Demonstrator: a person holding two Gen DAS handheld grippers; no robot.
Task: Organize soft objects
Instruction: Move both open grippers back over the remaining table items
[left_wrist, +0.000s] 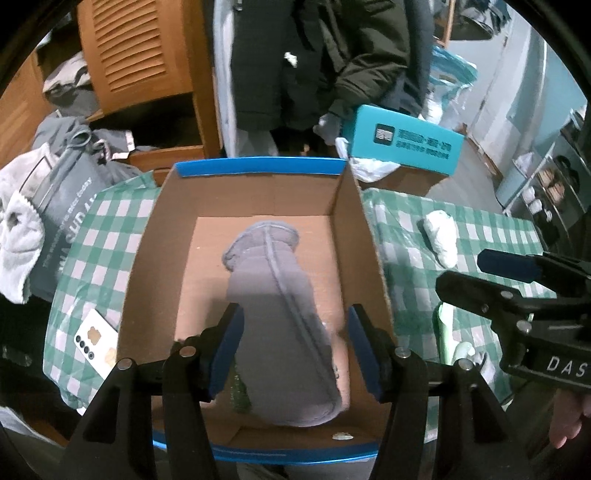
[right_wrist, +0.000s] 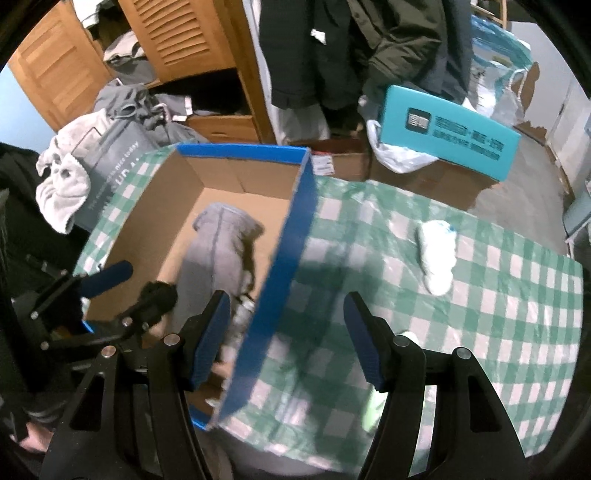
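Left gripper (left_wrist: 293, 345) jaws apart over grey sock (left_wrist: 273, 295) in box (left_wrist: 147, 258); right gripper (right_wrist: 286, 338) apart too, should go forward-right for white sock (right_wrist: 437, 254)

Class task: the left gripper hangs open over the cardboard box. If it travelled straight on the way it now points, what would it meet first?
Most likely the grey sock lying in the cardboard box: it sits directly between the left gripper jaws' line. Depth is unclear, and the box floor lies just behind it.

Long grey knitted sock (left_wrist: 280, 317) — lying flat, lengthwise on the floor of the open brown cardboard box with blue rim (left_wrist: 258, 168). Small white rolled sock (right_wrist: 437, 254) — on the green-checked cloth, outside the box.
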